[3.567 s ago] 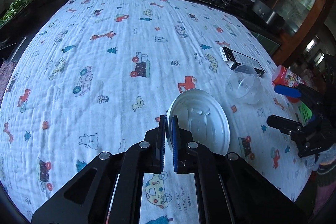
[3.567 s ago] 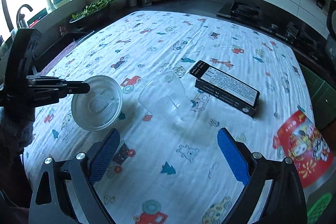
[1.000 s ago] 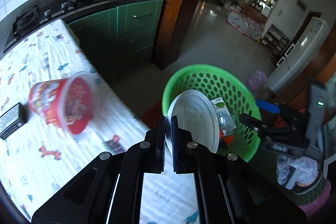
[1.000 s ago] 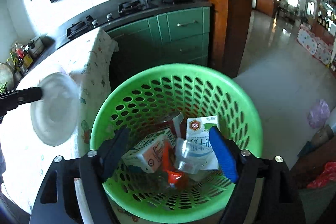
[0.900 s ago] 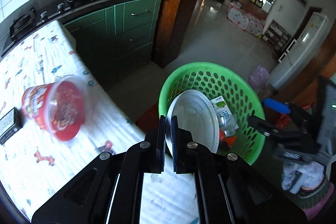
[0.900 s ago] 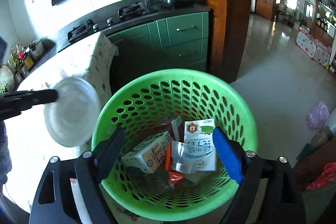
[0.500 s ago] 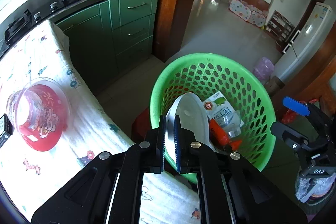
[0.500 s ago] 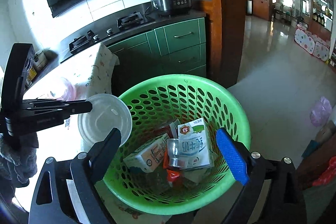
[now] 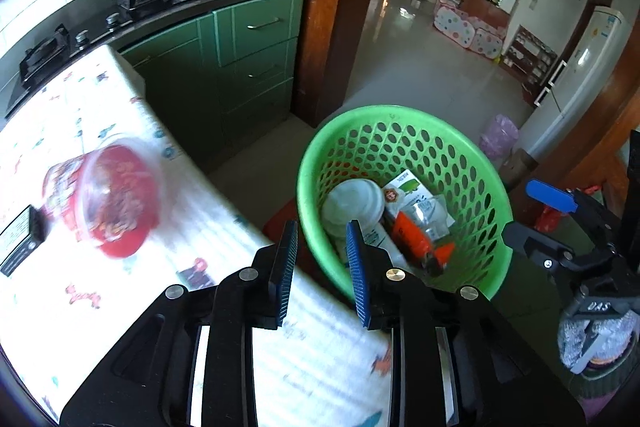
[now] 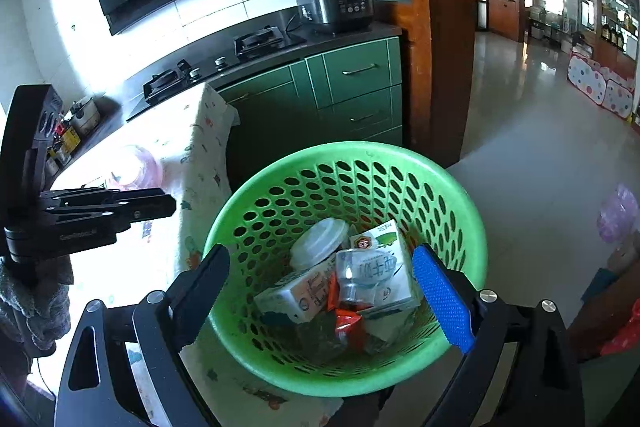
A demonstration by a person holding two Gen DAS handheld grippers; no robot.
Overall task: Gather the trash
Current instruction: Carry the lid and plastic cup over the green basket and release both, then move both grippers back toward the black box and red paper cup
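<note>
Basket (image 10: pixel 460 211) beside counter (image 9: pixel 120 131) edge, catching drops | plastic lid (image 10: pixel 318 243) inside among milk cartons (image 10: pixel 380 267) | left gripper (image 9: pixel 320 267) parted, empty, above rim | right gripper (image 10: pixel 340 291) wide, empty | noodle cup (image 9: pixel 108 199) uncollected

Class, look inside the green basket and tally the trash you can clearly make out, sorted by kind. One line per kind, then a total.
Clear plastic lid: 1
Milk cartons: 2
Clear plastic cup: 1
Orange-red wrapper: 1
Total: 5 clearly visible in the green basket; anything buried deeper cannot be told.
</note>
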